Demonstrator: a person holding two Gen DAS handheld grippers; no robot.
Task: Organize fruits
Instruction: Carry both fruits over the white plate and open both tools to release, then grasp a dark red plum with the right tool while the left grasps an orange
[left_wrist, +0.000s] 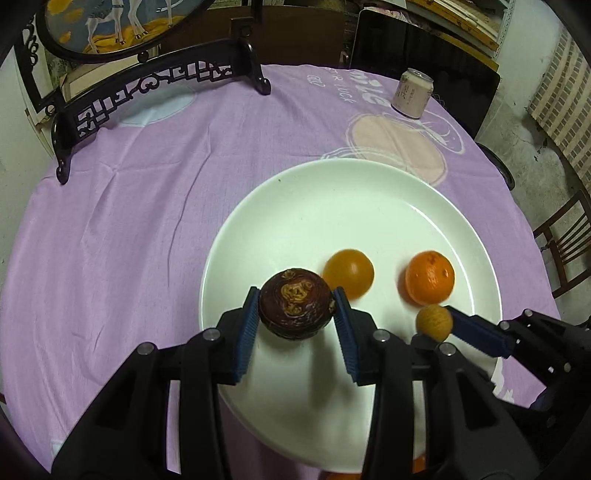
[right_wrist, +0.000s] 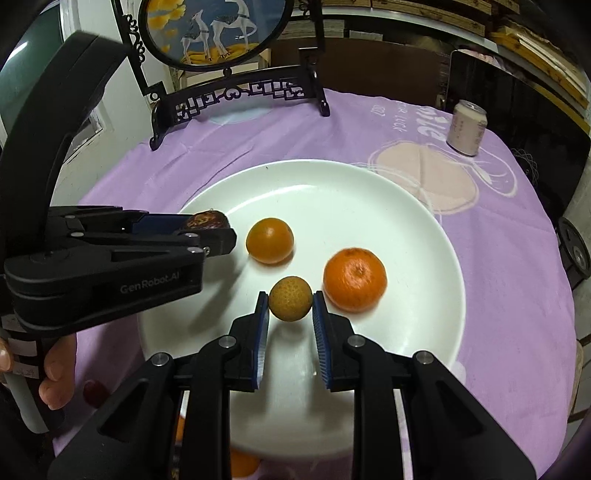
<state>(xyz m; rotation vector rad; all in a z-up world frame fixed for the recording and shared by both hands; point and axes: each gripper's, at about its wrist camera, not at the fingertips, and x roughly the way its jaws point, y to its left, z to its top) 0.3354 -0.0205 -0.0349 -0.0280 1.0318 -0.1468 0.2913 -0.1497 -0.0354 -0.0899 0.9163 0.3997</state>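
Note:
A white plate (left_wrist: 369, 192) lies on the purple cloth; it also shows in the right wrist view (right_wrist: 369, 184). My left gripper (left_wrist: 295, 306) is shut on a dark brown round fruit (left_wrist: 293, 301), held over the plate's left part; it shows from the side in the right wrist view (right_wrist: 207, 221). My right gripper (right_wrist: 290, 301) is shut on a small tan fruit (right_wrist: 290, 299), held over the plate; that fruit also shows in the left wrist view (left_wrist: 434, 322). A small orange fruit (right_wrist: 269, 240) and a tangerine (right_wrist: 354, 278) lie on the plate.
A pink drink can (right_wrist: 466, 127) stands at the back right of the table. A black carved stand with a round painted panel (right_wrist: 236, 92) stands at the back left. An orange fruit (right_wrist: 242, 463) lies below the plate's near edge. A chair (left_wrist: 565, 240) is at the right.

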